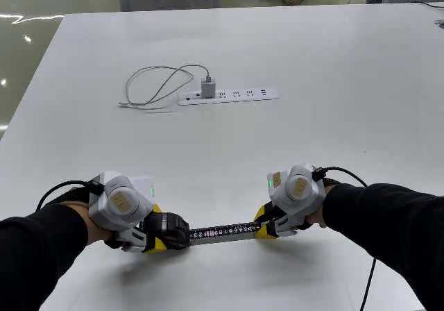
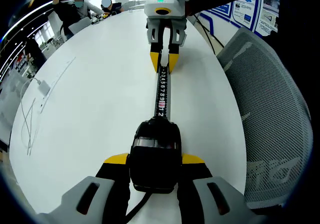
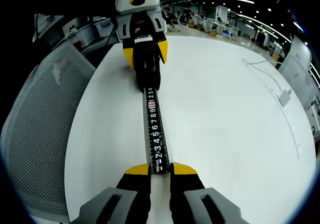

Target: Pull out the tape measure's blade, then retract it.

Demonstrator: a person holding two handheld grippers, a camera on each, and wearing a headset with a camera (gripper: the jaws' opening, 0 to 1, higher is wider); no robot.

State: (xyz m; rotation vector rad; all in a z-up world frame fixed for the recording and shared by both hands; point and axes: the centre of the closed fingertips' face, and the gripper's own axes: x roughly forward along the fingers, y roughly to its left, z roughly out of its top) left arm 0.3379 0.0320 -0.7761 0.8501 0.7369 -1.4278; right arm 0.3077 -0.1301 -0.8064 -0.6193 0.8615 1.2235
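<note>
- The left tongs (image 2: 154,159) are closed around the tape measure (image 2: 155,154). Their yellow-tipped jaws press on either side of its black case (image 1: 168,229).
- The right tongs (image 3: 160,170) are closed on the free end of the blade (image 3: 154,129), which is pinched between their yellow tips.
- The blade is drawn out of the case and runs straight between the two tongs, with its printed numbers facing up.
- In the head view the case sits at the near left of the white surface (image 1: 312,130) and the blade's end at the near right, both close to the person's edge.
- A shadow lies under the blade. I cannot tell whether the blade touches the surface or hangs just above it.
- In each gripper view the other tongs face the camera from the far end of the blade.
- Both of the person's arms are in dark sleeves (image 1: 388,214), and a black cord trails from each tool.
- Farther back, near the middle of the surface, lies a white power strip (image 1: 229,95) with a charger (image 1: 208,87) plugged into it.
- A grey cable (image 1: 156,85) loops to the left of the charger. All of this is well apart from the tape measure.
- A grey mesh chair (image 2: 270,124) stands beside the surface on the person's side.
</note>
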